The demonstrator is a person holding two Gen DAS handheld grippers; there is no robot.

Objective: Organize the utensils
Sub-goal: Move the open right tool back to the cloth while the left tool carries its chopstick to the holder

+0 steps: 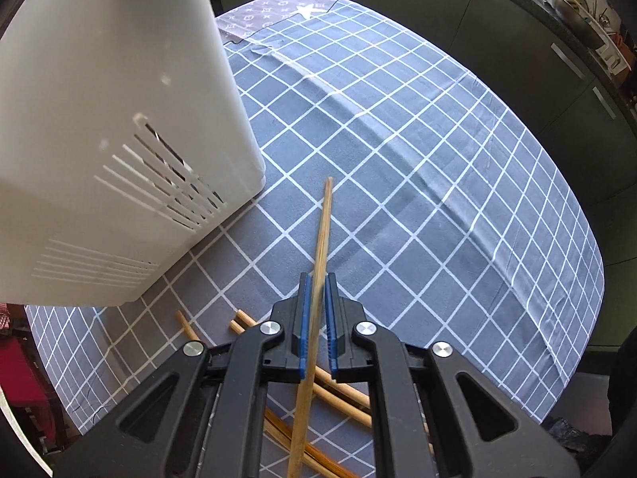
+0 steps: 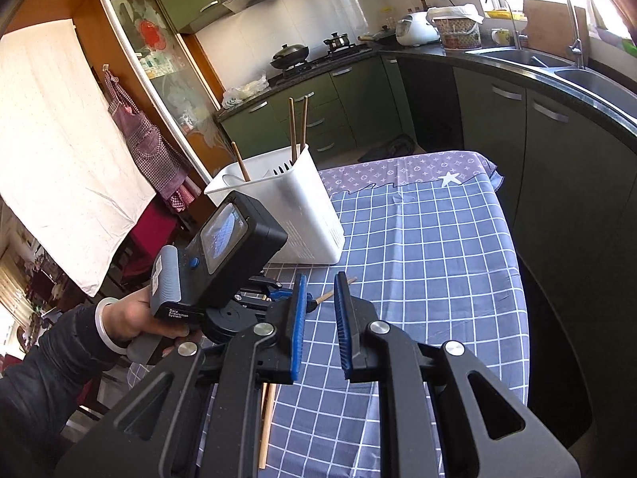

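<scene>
Left wrist view: left gripper (image 1: 317, 294) is pinched on one chopstick (image 1: 318, 247), jaws nearly together w/ the stick running up between the blue pads; its tip points toward the lower corner of the white holder (image 1: 119, 127), which stands just up-left of the gripper on the checked cloth (image 1: 438, 159). More loose chopsticks (image 1: 338, 394) lie on the cloth right under the gripper, partly hidden by its frame. The step in hand looks like getting this stick up and into the holder. To do it well: keep the squeeze firm, since the stick is held near mid-length and can pivot; lift clear of the pile so nothing else drags along; bring the stick upright over the holder's open top, then lower it in before letting go. Right wrist view: right gripper (image 2: 320, 296) has its pads parted a little w/ nothing between them, so it's empty; it hangs over the cloth's near-left part. The person's left hand (image 2: 131, 324) w/ its gripper body sits just left of it, low by the table edge. The holder (image 2: 294, 215) stands beyond, near the far-left of the table, w/ a few chopsticks (image 2: 296, 131) already upright inside. One loose chopstick (image 2: 332, 296) shows on the cloth just past the right pads, another (image 2: 267, 426) under the frame – prob. next for the right side.
</scene>
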